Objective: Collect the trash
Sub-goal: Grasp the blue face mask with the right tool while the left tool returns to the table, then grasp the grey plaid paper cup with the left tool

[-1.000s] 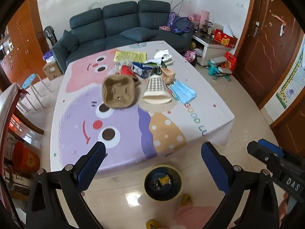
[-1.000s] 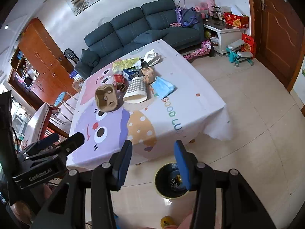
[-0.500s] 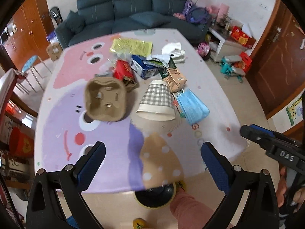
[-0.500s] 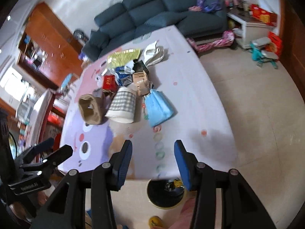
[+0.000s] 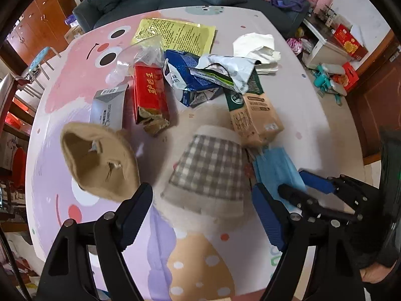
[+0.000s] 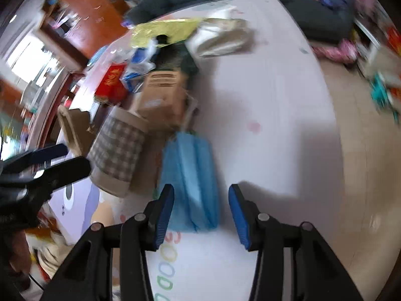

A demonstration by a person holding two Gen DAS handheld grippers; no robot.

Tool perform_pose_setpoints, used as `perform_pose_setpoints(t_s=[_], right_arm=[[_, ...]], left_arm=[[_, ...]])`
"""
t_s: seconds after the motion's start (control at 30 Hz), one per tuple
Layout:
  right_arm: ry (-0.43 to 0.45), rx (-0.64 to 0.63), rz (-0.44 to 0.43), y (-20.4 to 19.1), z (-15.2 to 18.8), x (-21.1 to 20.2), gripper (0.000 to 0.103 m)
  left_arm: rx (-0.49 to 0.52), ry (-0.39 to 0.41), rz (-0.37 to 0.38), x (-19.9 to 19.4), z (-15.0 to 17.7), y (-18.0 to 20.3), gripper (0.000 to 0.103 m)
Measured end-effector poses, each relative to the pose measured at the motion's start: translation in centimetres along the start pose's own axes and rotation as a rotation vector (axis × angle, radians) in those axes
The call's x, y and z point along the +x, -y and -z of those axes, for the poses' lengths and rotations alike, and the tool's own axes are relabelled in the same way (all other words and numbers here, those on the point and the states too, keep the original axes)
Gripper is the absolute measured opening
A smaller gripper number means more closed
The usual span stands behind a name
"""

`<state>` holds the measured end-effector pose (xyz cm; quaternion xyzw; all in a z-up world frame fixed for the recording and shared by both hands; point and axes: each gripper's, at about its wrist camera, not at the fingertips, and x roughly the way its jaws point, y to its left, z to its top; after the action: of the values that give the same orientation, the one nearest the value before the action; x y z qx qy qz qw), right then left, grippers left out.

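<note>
my left gripper (image 5: 203,213) spread, checked paper cup (image 5: 208,173) just ahead | my right gripper (image 6: 200,215) spread, blue mask (image 6: 190,175) between fingers

The left gripper (image 5: 203,213) hangs with jaws spread wide over a checked paper cup (image 5: 209,173) lying on its side. A brown pulp cup tray (image 5: 100,163) sits left; a blue face mask (image 5: 275,173) lies right, the right gripper (image 5: 304,188) over it.
</note>
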<state>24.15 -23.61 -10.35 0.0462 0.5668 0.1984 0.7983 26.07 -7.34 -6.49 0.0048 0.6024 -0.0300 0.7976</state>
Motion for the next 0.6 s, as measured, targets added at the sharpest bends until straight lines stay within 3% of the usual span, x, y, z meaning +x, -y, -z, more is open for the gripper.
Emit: perform_pose_setpoints(t_s=[0.07,0.13,0.37,0.6], right_arm=[[-0.017,-0.057,-0.003,-0.5,-0.1,0.6,0.012],[-0.017,-0.071,-0.033,-0.5,0.0,0.4,0.008],[-0.007,0.037,-0.137,2.8,-0.3,-2.1,0.006],[-0.022,0.072,-0.146,4.9,-1.6,-2.0,0.006]], left_arm=[[0.012,-0.014,0.002,0.5,-0.5,0.2,0.081],[0.025,-0.028,0.001,1.0,-1.0,0.4,0.081],[0.016,-0.084,0.009,2.8,-2.0,0.0,0.081],[-0.009,-0.143,0.042,4.8,-2.6,-0.8,0.081]])
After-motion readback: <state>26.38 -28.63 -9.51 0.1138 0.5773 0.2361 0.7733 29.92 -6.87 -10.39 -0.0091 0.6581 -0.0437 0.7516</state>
